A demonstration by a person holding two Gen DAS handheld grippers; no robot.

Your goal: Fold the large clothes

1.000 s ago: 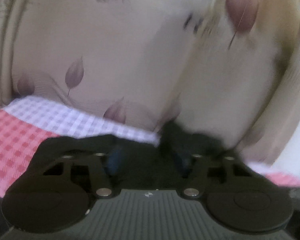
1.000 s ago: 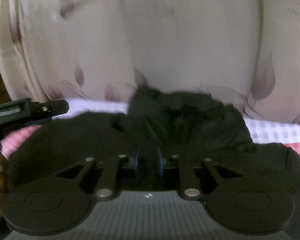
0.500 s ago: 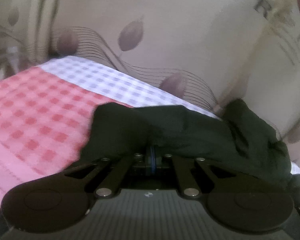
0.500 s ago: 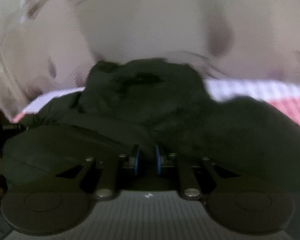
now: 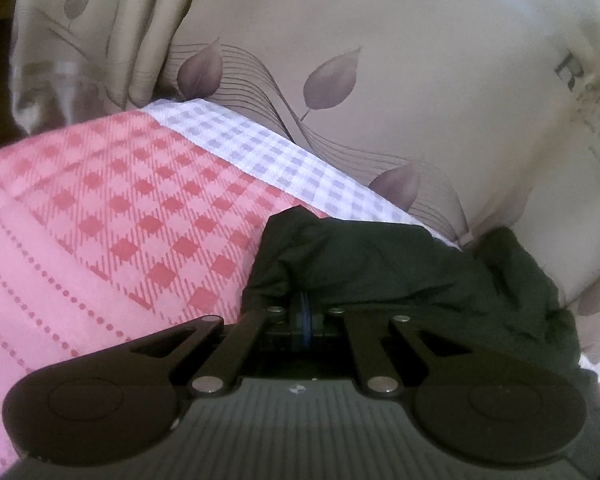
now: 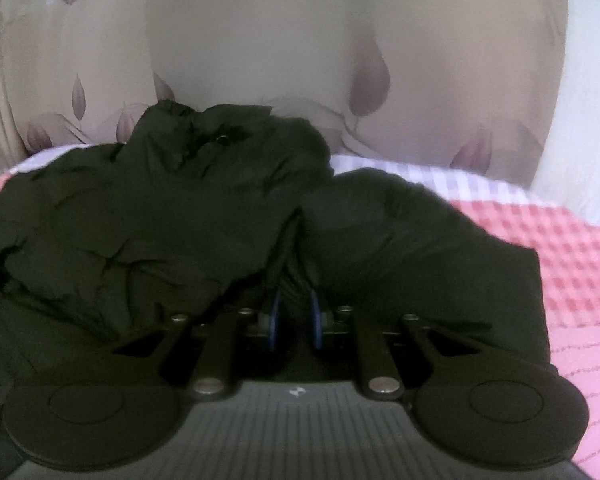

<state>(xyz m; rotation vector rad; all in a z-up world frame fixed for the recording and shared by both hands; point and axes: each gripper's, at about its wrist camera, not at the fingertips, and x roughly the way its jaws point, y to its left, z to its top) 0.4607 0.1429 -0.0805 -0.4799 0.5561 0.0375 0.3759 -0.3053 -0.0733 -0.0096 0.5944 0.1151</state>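
Both claws are clamped on the dark garment [image 6: 148, 216], left claw [image 5: 305, 312] thinly at six o'clock, right claw [image 6: 294, 300] on bunched cloth, so either hem could slip free.

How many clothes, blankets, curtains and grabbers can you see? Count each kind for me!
Dark clothes: 1, the dark garment.
Checked bed covers: 1, the pink checked cover.
Leaf curtains: 1, the beige curtain.
Grabbers: 2, the left gripper and the right gripper.
Total: 5.
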